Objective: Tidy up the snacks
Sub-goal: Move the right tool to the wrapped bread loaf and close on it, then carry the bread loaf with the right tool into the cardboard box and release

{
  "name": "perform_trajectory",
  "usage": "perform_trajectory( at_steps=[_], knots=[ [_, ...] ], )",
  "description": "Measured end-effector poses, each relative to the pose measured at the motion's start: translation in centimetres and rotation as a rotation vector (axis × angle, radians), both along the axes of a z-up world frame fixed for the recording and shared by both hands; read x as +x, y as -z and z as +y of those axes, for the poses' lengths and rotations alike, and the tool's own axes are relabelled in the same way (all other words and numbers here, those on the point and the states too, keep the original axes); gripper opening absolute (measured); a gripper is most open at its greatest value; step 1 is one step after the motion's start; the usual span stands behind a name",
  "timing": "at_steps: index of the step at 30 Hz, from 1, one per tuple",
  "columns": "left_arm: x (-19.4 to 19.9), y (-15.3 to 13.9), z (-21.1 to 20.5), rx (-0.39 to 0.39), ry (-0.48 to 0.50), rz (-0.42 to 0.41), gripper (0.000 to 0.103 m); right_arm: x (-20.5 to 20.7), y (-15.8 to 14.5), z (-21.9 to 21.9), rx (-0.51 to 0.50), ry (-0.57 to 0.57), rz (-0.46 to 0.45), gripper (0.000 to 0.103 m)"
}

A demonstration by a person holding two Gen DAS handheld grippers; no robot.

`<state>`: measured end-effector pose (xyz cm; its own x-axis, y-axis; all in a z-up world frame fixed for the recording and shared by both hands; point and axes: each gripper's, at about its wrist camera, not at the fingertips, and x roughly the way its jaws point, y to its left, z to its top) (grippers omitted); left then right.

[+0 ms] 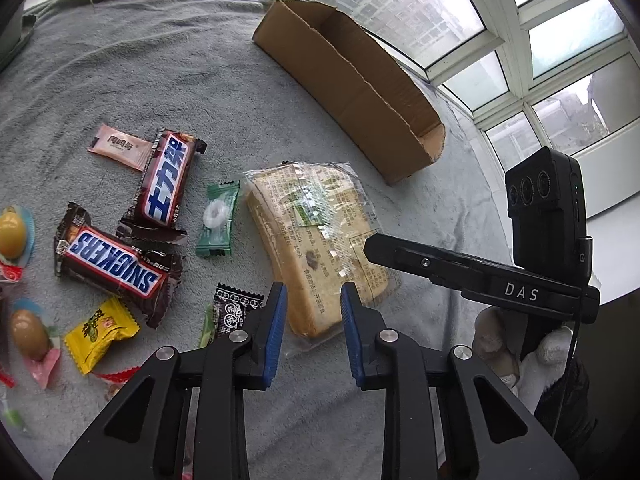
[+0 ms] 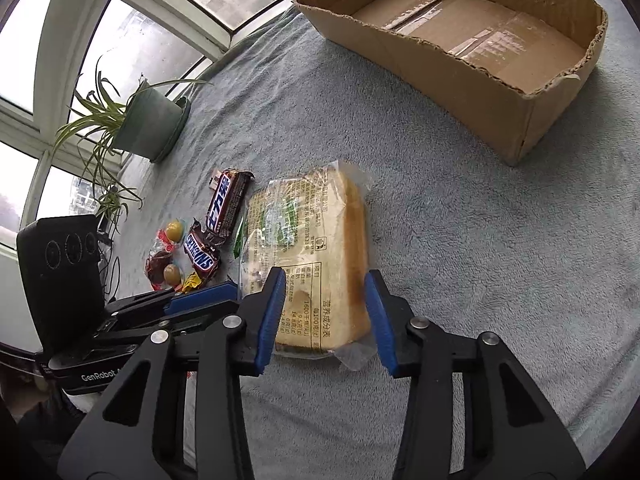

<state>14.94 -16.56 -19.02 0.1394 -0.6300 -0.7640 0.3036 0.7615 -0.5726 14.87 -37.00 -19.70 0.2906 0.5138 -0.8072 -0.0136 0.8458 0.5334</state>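
Note:
A wrapped slice of bread (image 1: 320, 248) lies on the grey cloth; it also shows in the right wrist view (image 2: 312, 256). My left gripper (image 1: 314, 312) is open, its blue pads on either side of the bread's near end. My right gripper (image 2: 325, 304) is open, straddling the bread's near end without closing on it. Two Snickers bars (image 1: 116, 264) (image 1: 166, 184) lie left of the bread, with a green mint candy (image 1: 216, 220), a yellow candy (image 1: 100, 332) and a pink packet (image 1: 120, 146). An empty cardboard box (image 2: 472, 64) stands beyond; it also shows in the left wrist view (image 1: 348, 84).
Jelly cups (image 1: 14, 232) and other small sweets lie at the far left. A potted plant (image 2: 148, 124) stands by the window at the cloth's edge. The right gripper's body (image 1: 520, 272) is beside the bread in the left wrist view.

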Motion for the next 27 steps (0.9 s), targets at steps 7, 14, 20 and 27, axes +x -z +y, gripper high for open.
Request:
perform_trajectory(
  at_steps=[7, 14, 20, 27],
  knots=[
    [0.8, 1.2, 0.0, -0.010, 0.003, 0.026, 0.024, 0.2, -0.1, 0.2, -0.013, -0.023, 0.003, 0.041],
    [1.0, 1.0, -0.8, 0.001, 0.023, 0.006, 0.024, 0.1, -0.8, 0.5, -0.028, -0.023, -0.007, 0.040],
    [0.8, -0.3, -0.8, 0.011, 0.023, -0.042, 0.024, -0.2, -2.7, 0.1, -0.026, -0.019, -0.051, 0.039],
    [1.1, -2.2, -1.0, 0.009, 0.033, -0.104, 0.024, -0.4, -5.1, -0.6, -0.046, -0.010, -0.109, 0.039]
  ],
)
